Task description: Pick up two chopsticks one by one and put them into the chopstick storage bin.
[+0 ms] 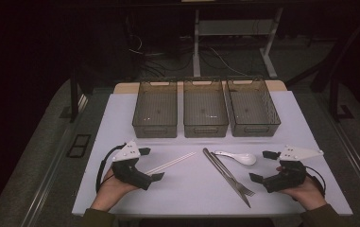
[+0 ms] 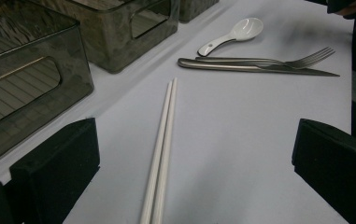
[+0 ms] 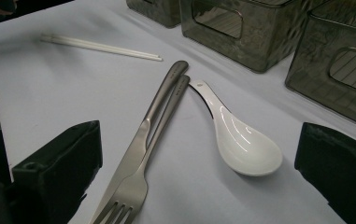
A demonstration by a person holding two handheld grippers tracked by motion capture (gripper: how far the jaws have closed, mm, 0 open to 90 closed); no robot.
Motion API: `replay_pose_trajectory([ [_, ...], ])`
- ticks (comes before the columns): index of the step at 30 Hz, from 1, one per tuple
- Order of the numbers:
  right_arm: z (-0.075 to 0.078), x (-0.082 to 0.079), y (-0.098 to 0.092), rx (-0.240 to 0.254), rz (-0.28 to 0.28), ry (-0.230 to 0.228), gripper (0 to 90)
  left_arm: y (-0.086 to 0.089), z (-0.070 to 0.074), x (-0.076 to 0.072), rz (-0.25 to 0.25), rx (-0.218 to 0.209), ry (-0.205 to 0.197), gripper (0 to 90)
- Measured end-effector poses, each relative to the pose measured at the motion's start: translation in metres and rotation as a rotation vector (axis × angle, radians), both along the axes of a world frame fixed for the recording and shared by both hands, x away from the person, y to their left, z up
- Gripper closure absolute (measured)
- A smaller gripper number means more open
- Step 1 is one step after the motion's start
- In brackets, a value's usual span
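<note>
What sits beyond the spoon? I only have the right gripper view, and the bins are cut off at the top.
Observer: Three grey bins stand in a row across the far side of the white mat; nothing shows inside them.
Operator: Where is the left gripper?
Observer: The left gripper rests at the near left, jaws open, with the white chopsticks lying on the mat between its jaws, untouched.
Operator: And my own gripper from above?
Observer: The right gripper sits at the near right, jaws open toward the spoon, fork and knife.
</note>
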State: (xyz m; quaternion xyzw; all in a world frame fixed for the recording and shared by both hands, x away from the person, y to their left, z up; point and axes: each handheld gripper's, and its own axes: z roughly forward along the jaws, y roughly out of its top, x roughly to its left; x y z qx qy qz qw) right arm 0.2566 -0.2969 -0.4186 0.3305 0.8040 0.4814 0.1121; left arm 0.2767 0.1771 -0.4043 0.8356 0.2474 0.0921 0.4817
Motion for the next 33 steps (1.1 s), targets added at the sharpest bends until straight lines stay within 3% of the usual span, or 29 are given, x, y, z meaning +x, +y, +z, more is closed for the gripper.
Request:
replay_pose_trajectory([
  [17,-0.002,-0.002,-0.002,0.025,0.005,0.009,1.0,-0.007,0.004,0.007,-0.002,0.007,-0.004,0.5],
  [25,-0.001,-0.002,-0.005,0.045,-0.011,0.016,1.0,-0.011,0.009,0.014,-0.009,0.011,-0.032,3.6],
  [33,-0.001,-0.002,-0.005,0.051,-0.014,0.020,1.0,-0.015,0.010,0.022,-0.012,0.008,-0.033,7.4],
])
